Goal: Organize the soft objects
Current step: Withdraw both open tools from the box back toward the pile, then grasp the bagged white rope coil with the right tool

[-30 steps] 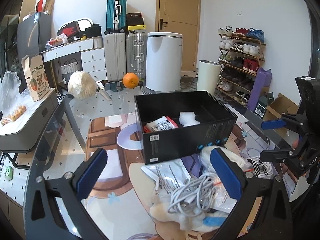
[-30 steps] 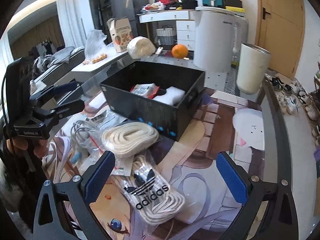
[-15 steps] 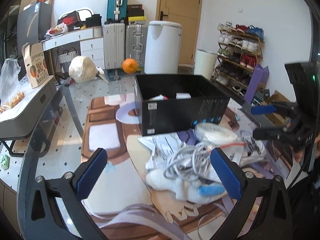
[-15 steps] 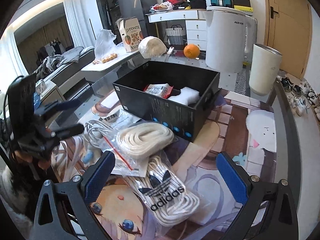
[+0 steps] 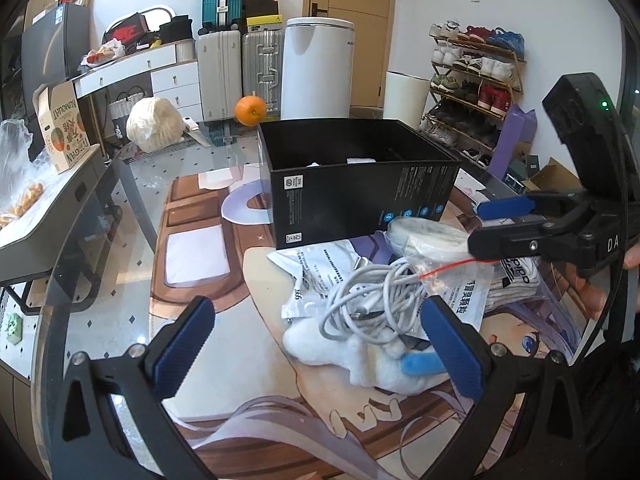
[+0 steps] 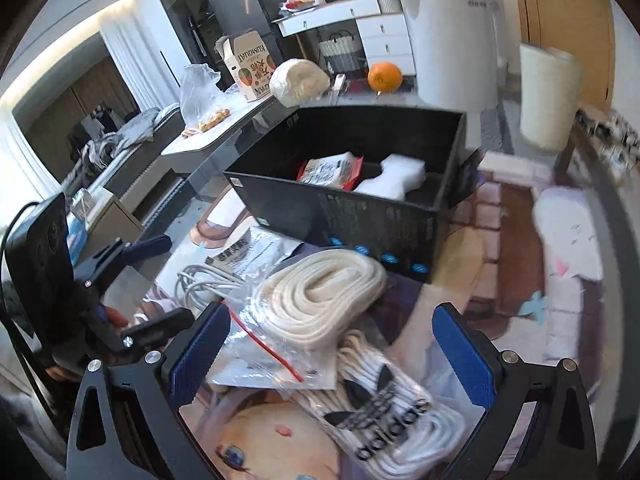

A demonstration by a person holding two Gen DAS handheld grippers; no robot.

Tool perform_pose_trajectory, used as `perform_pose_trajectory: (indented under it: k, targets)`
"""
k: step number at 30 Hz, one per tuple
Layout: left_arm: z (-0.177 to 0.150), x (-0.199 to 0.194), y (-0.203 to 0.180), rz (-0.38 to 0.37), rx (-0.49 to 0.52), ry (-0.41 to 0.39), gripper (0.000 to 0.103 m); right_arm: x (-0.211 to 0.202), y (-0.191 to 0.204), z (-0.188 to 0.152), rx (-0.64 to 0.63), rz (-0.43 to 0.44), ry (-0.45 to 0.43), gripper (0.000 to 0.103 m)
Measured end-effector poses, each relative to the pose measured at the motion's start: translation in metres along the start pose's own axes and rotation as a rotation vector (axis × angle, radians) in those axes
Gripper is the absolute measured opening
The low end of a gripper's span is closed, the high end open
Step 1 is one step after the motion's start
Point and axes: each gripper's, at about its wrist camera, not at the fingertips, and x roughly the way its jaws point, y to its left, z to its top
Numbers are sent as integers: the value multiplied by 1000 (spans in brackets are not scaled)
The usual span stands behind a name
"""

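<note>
A black box (image 5: 360, 184) (image 6: 360, 208) stands on the printed mat and holds a red-and-white packet (image 6: 328, 168) and a white foam piece (image 6: 390, 180). In front of it lies a pile: a bagged coil of cream rope (image 6: 320, 292) (image 5: 428, 236), a bag of Adidas socks (image 6: 384, 412), a tangle of white cable (image 5: 368, 304), printed pouches and a white plush (image 5: 360, 356). My left gripper (image 5: 316, 344) is open and empty, low before the pile. My right gripper (image 6: 332, 354) is open above the rope and socks; it also shows in the left wrist view (image 5: 488, 226).
An orange (image 5: 250, 110), a bagged white bundle (image 5: 154, 124) and a knife lie on the glass table (image 5: 120, 240) behind the box. A grey side table with a kumquat carton (image 5: 60, 128) stands left. Suitcases, a white bin and a shoe rack stand behind.
My left gripper has pulled back and lowered, so the box looks farther and its inside is hidden. My right gripper has moved forward and down over the rope and socks.
</note>
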Motion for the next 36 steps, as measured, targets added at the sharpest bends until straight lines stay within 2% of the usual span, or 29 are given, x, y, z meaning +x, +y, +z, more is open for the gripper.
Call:
perform_pose_trajectory:
  k: [3, 11, 18, 30, 31, 32, 36]
  targets:
    - [1, 0, 0, 8, 5, 1, 103, 9, 3, 3, 29, 32, 18, 102]
    - [-1, 5, 3, 49, 19, 17, 103, 26, 9, 13, 88, -13, 26, 102]
    - [-1, 6, 6, 51, 13, 18, 103, 45, 8, 17, 135, -67, 61, 102]
    - [-1, 8, 4, 62, 11, 26, 103, 55, 8, 17, 142, -67, 49, 102]
    - [-1, 8, 4, 62, 12, 27, 103, 55, 8, 17, 140, -71, 44, 99]
    - [-1, 7, 4, 62, 12, 25, 103, 54, 9, 17, 134, -75, 41, 93]
    - [-1, 8, 5, 57, 7, 20, 103, 51, 10, 16, 133, -30, 37, 78]
